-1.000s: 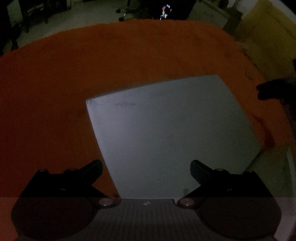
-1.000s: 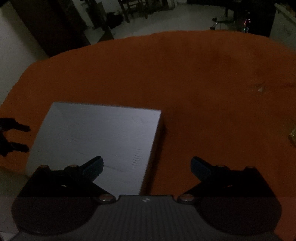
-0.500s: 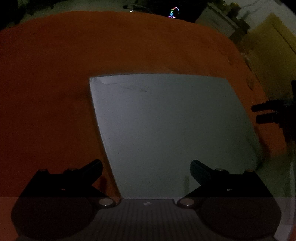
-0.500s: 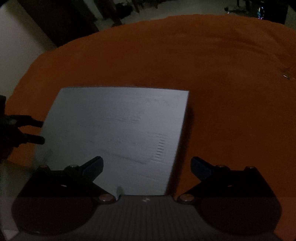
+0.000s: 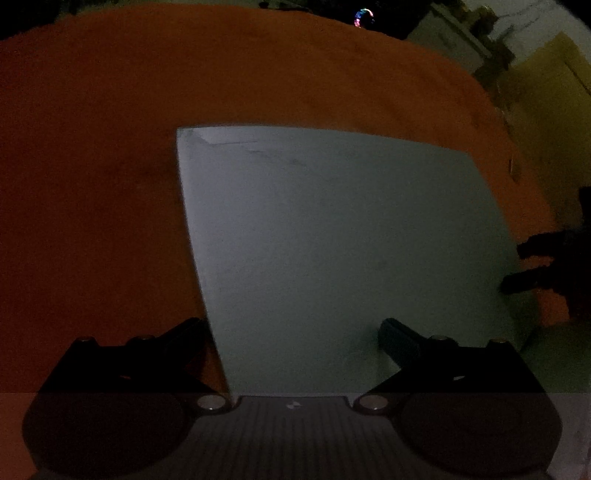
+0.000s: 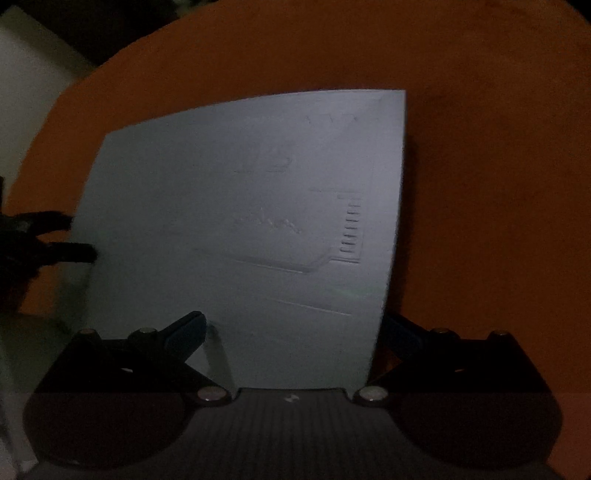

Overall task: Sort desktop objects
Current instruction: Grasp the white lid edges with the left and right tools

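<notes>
A flat pale grey box (image 5: 332, 240) with faint embossed marks lies on the orange tablecloth (image 5: 92, 166). My left gripper (image 5: 291, 328) is open at the box's near end, its left finger beside the box's left edge and its right finger over the top. The right gripper (image 5: 517, 266) shows as two dark fingers at the box's right edge. In the right wrist view the same box (image 6: 240, 221) fills the middle. My right gripper (image 6: 291, 321) is open, and the box's right edge covers part of its right finger. The left gripper (image 6: 79, 238) touches the box's left edge.
The room is dim. The orange cloth (image 6: 498, 184) reaches round the box on all sides. A small pale item (image 5: 511, 166) lies on the cloth at the far right. Yellow furniture (image 5: 546, 92) and a coloured light (image 5: 364, 16) stand beyond the table.
Both grippers have moved in toward the box, which now looks larger and lies between each pair of fingers. Each gripper now shows at the box's edge in the other's view.
</notes>
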Action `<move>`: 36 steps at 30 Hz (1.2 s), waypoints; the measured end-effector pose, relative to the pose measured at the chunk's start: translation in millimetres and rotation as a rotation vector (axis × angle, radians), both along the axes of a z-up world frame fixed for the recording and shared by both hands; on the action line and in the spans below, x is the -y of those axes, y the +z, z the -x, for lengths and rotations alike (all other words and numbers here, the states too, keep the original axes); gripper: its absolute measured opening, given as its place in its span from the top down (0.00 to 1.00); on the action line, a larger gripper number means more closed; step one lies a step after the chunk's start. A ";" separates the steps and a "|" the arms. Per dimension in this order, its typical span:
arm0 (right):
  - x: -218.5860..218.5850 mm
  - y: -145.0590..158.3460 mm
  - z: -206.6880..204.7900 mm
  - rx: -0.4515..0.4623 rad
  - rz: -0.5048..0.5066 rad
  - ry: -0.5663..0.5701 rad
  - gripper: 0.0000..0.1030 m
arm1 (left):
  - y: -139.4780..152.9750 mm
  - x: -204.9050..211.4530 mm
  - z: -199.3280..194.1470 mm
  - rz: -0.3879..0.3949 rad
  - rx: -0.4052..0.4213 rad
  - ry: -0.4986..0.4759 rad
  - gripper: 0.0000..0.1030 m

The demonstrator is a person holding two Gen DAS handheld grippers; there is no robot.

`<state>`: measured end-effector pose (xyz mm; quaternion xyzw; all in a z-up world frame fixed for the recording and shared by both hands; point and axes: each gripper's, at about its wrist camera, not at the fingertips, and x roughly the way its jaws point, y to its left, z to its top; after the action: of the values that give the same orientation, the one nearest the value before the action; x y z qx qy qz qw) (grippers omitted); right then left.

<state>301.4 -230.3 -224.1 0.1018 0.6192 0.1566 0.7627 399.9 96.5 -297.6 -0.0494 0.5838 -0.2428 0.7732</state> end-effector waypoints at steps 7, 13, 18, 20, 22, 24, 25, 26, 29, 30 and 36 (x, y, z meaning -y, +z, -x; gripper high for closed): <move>3.5 -0.5 9.3 -0.009 -0.030 -0.046 0.00 | -10.0 10.9 2.5 0.021 -0.020 0.027 0.00; 1.1 3.4 13.7 -0.023 -0.016 -0.051 0.00 | -6.2 17.7 -0.5 0.016 -0.018 0.034 0.01; -4.3 25.0 2.6 -0.001 -0.010 -0.062 0.00 | 13.6 9.1 1.9 0.021 0.006 0.058 0.01; -3.7 39.2 -2.1 0.039 -0.025 -0.076 0.00 | 24.1 6.4 -1.6 0.038 0.025 0.098 0.01; -4.7 51.5 -5.5 0.067 -0.037 -0.071 0.00 | 35.2 5.0 -5.7 0.052 0.041 0.129 0.01; -3.1 65.3 -8.4 0.087 -0.051 -0.064 0.00 | 46.3 4.5 -10.0 0.062 0.056 0.151 0.01; -0.9 71.0 -9.4 0.097 -0.062 -0.070 0.00 | 51.4 4.8 -11.6 0.066 0.064 0.153 0.01; 0.4 77.3 -10.9 0.117 -0.069 -0.071 0.00 | 56.3 5.1 -12.8 0.071 0.076 0.153 0.01; 4.4 88.2 -13.2 0.164 -0.079 -0.068 0.00 | 65.6 7.5 -13.2 0.081 0.102 0.140 0.01; 4.6 90.3 -14.3 0.172 -0.079 -0.070 0.00 | 67.2 8.8 -13.3 0.082 0.106 0.137 0.01; -4.7 98.5 -12.6 0.167 -0.069 -0.062 0.00 | 82.9 7.2 -3.0 0.082 0.111 0.125 0.01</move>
<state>314.0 -225.6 -125.5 0.1334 0.5443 0.1621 0.8122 402.9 89.3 -214.7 -0.1038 0.5255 -0.2201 0.8152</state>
